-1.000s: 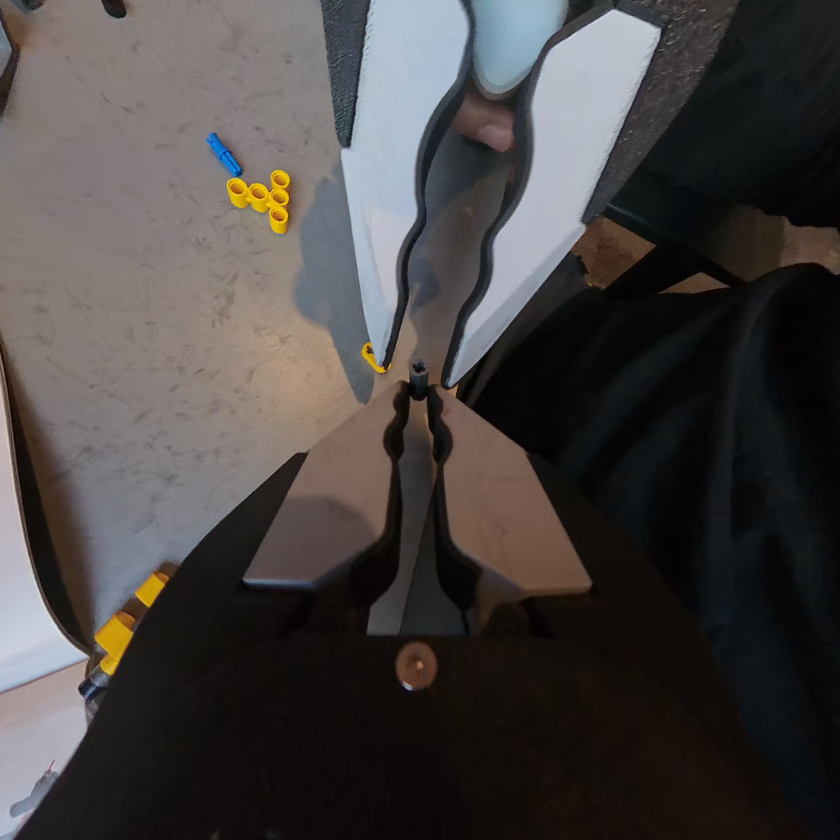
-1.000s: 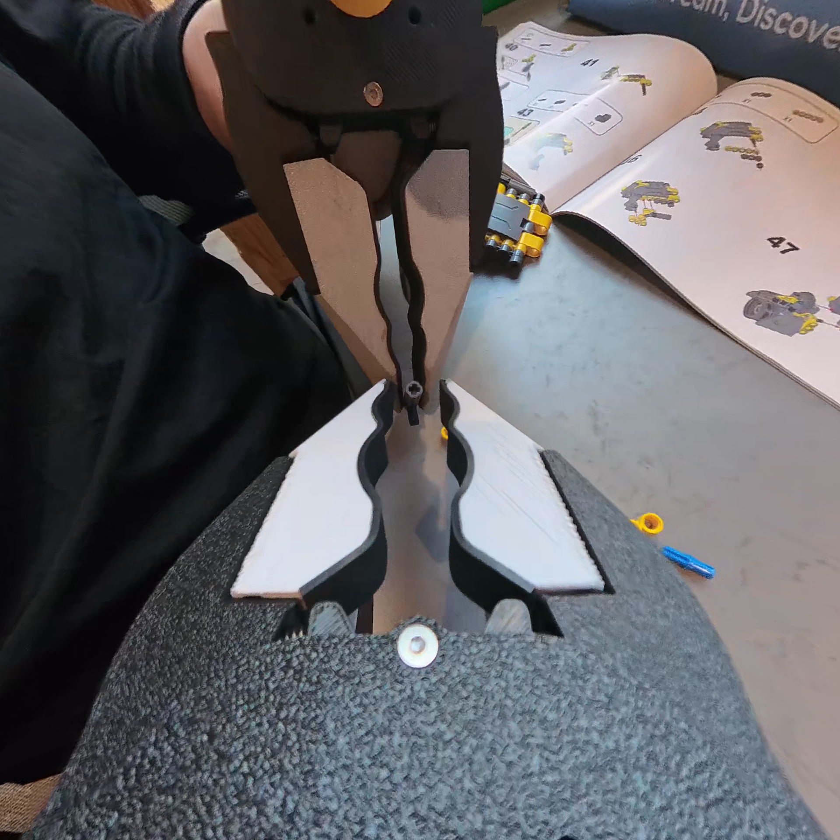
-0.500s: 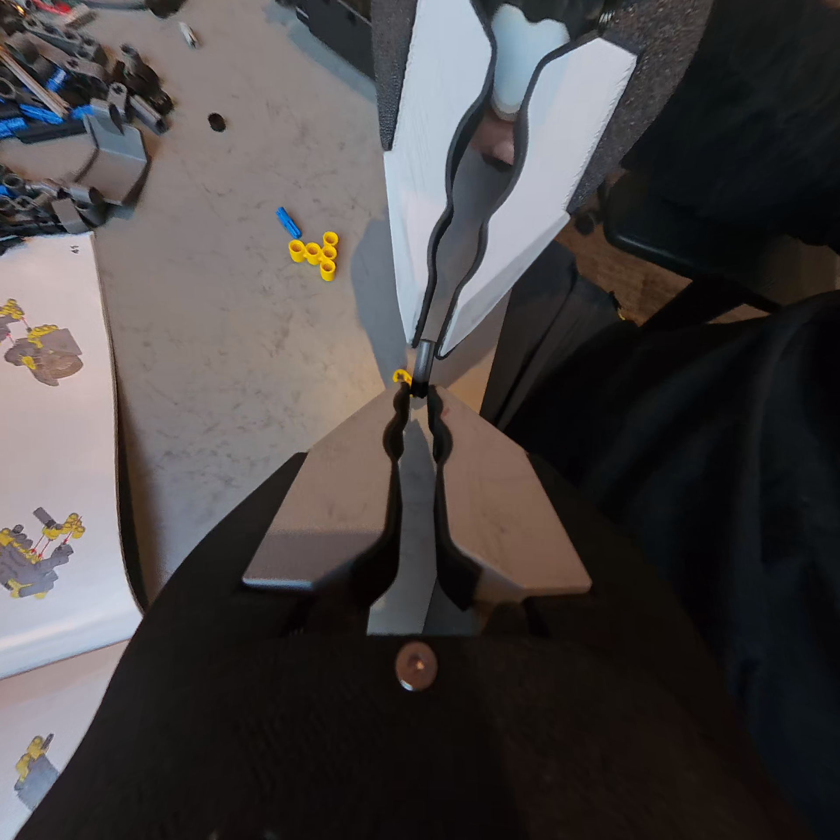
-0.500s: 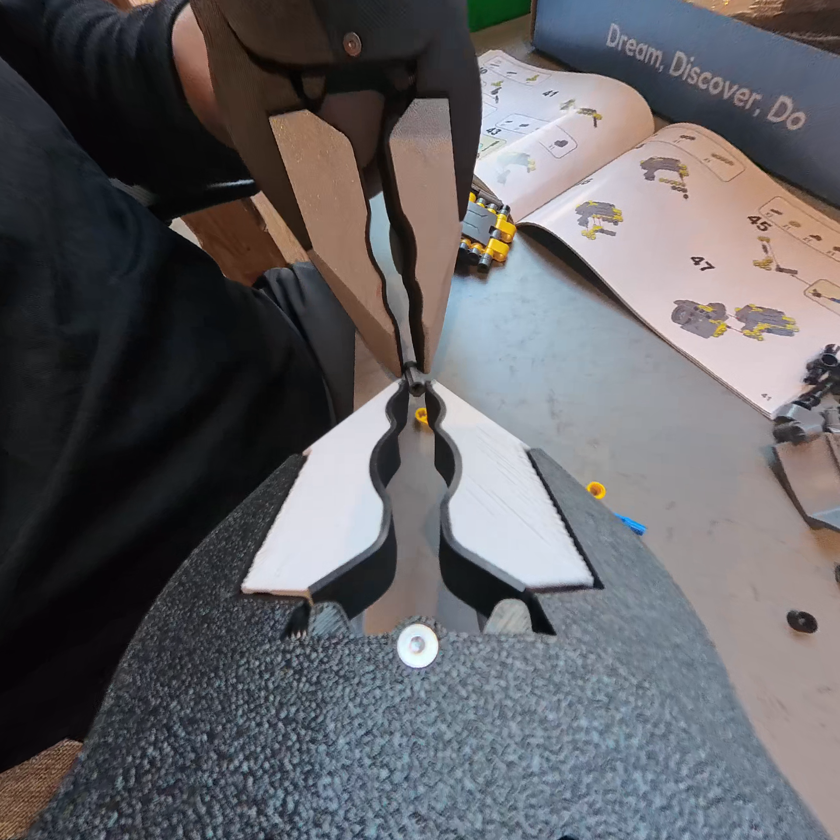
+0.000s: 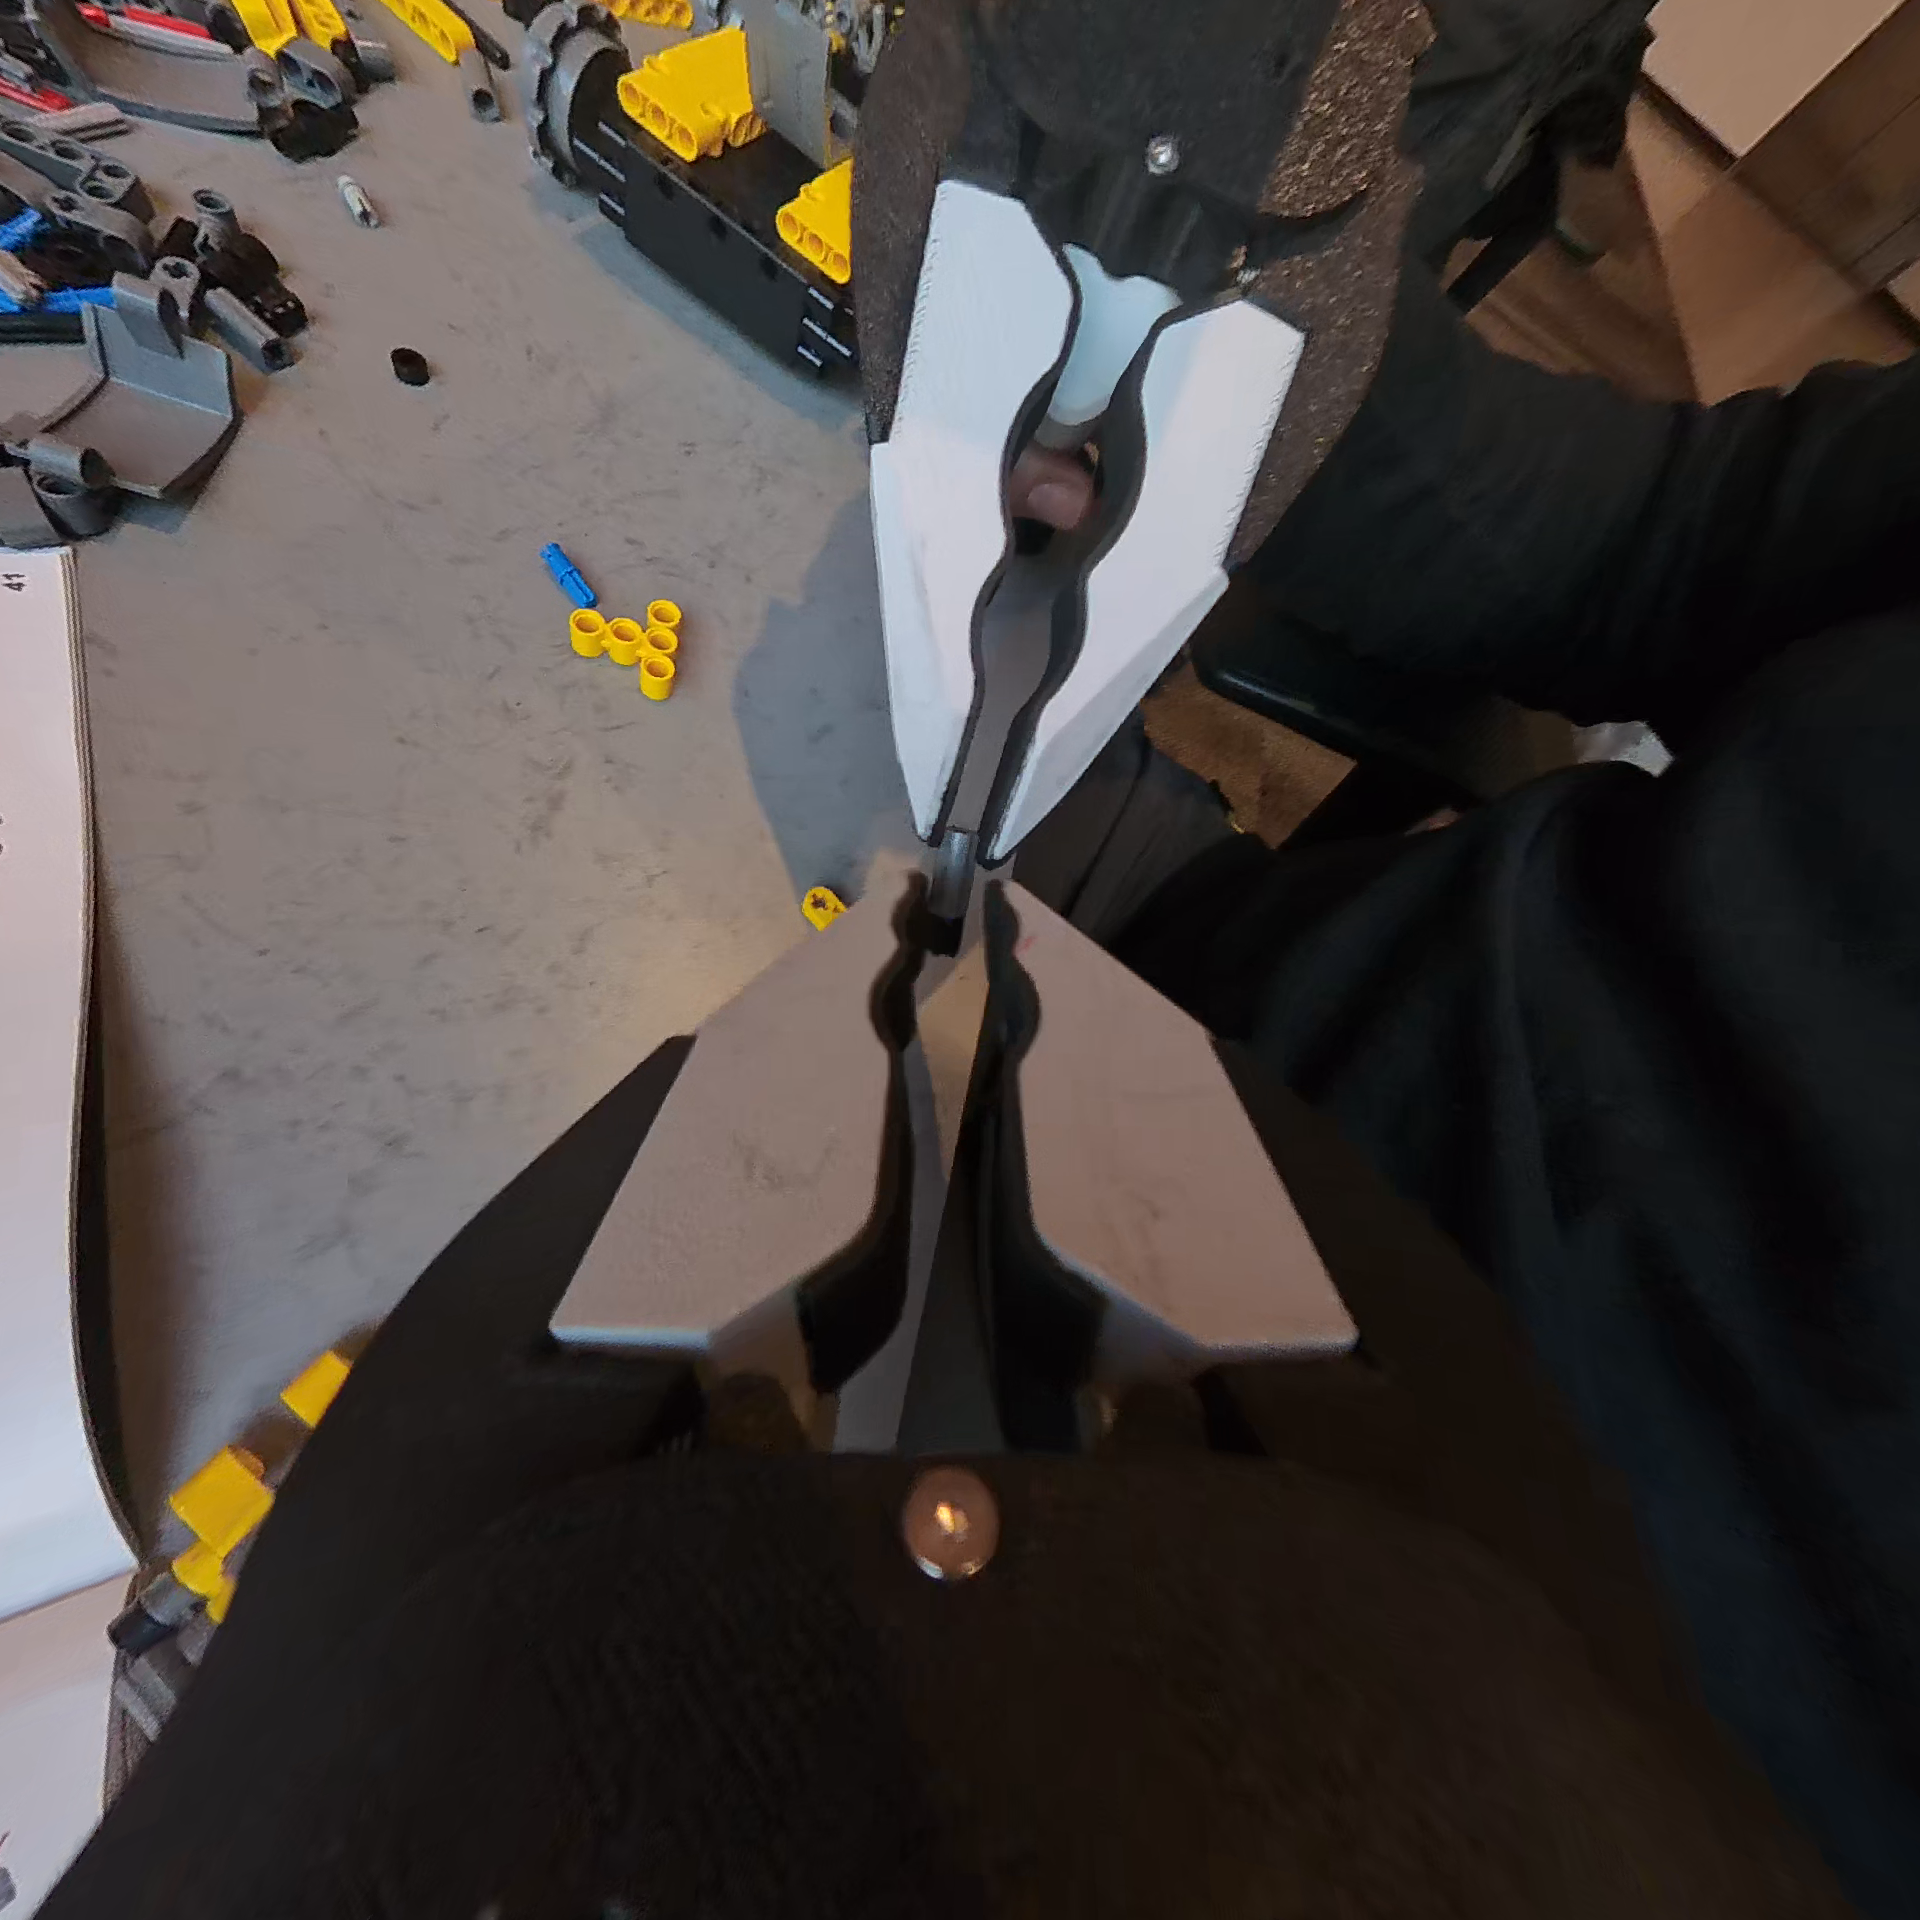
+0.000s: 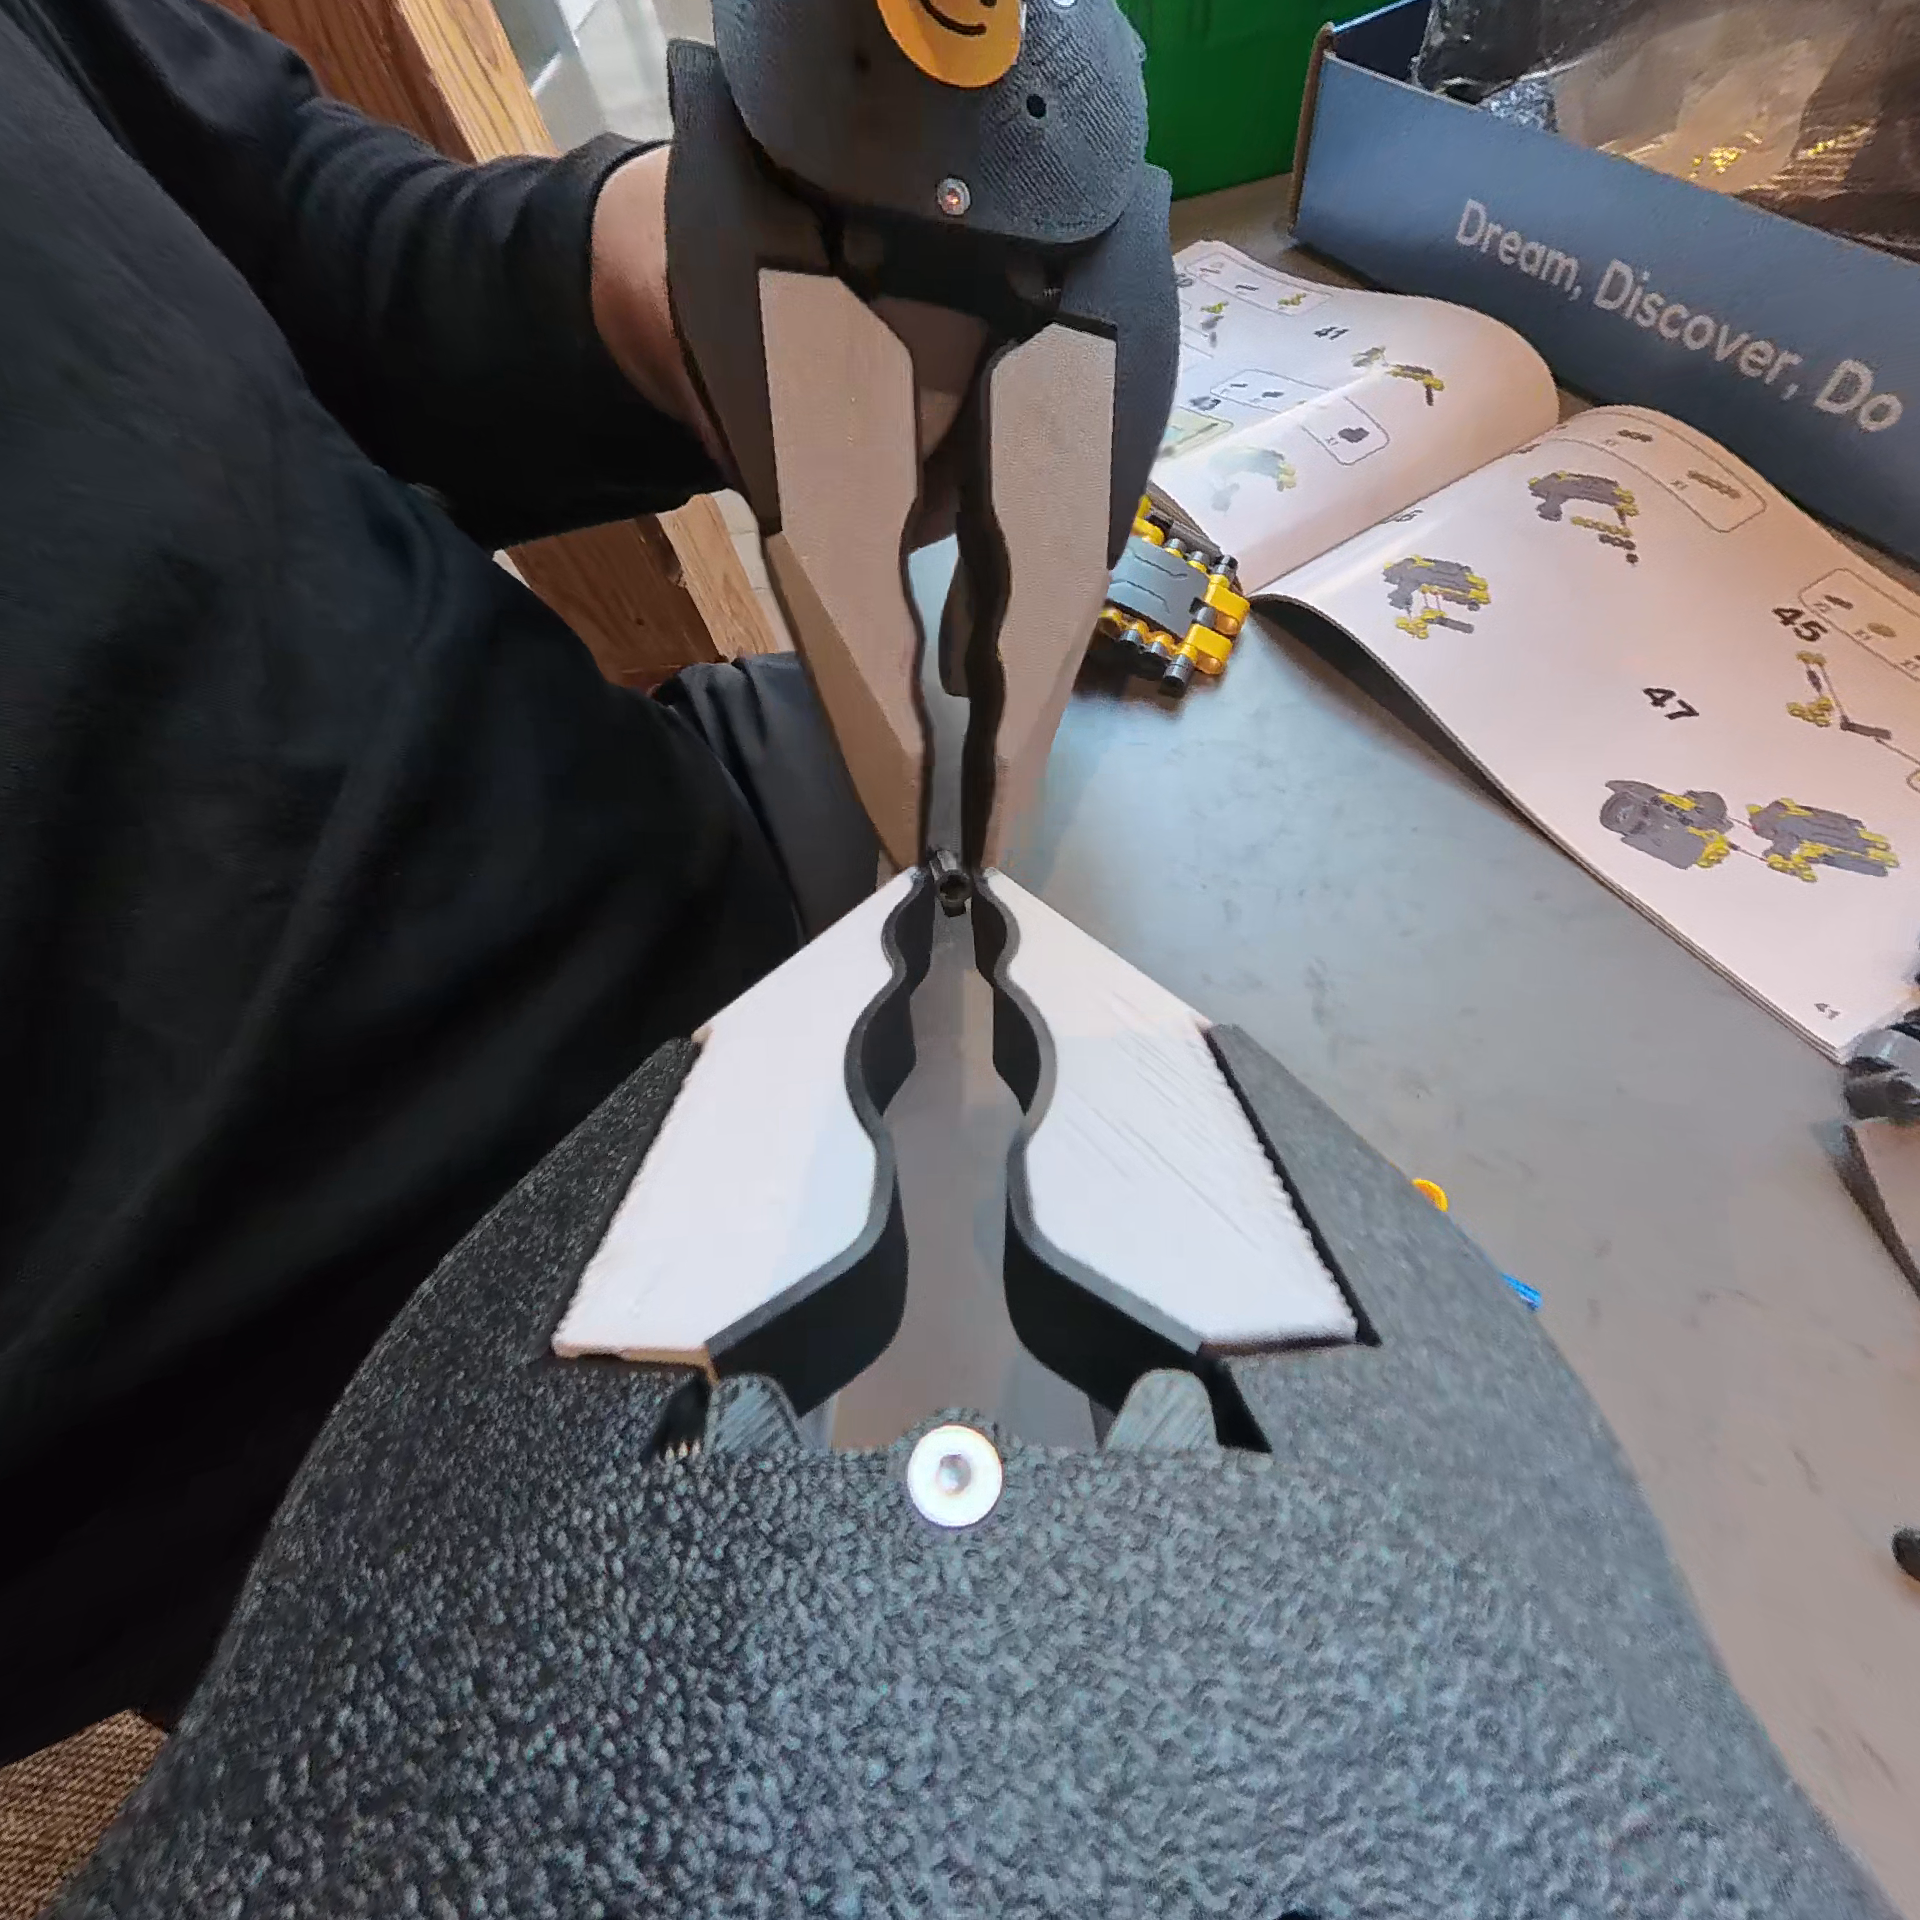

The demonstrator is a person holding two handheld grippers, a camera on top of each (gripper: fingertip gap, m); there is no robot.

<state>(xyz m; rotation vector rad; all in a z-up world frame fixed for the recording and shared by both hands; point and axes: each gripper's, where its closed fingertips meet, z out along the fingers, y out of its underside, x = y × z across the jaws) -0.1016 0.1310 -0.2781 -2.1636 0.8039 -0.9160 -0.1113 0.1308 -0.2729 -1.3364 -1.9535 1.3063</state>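
My left gripper (image 5: 948,899), with grey fingers, and my right gripper (image 6: 951,891), with white fingers, meet tip to tip above the near edge of the grey table (image 5: 416,935). A small dark grey connector piece (image 5: 951,864) sits between both pairs of fingertips, and each gripper is shut on one end of it. In the right wrist view the piece (image 6: 948,871) shows its cross-shaped hole. The right gripper (image 5: 961,831) comes down from the top of the left wrist view. The left gripper (image 6: 951,857) hangs from the top of the right wrist view.
A yellow multi-hole connector (image 5: 629,636), a blue pin (image 5: 568,575) and a tiny yellow part (image 5: 824,906) lie on the table. A yellow-and-black model (image 5: 727,156) and grey loose parts (image 5: 114,343) are farther back. An open instruction booklet (image 6: 1558,623), a small assembly (image 6: 1174,613) and a blue box (image 6: 1610,260) are nearby. The tips of both grippers are at nearly the same place.
The right gripper, open around the piece a second ago, has shut on it. Both grippers have risen from the table together, so more of the table shows.
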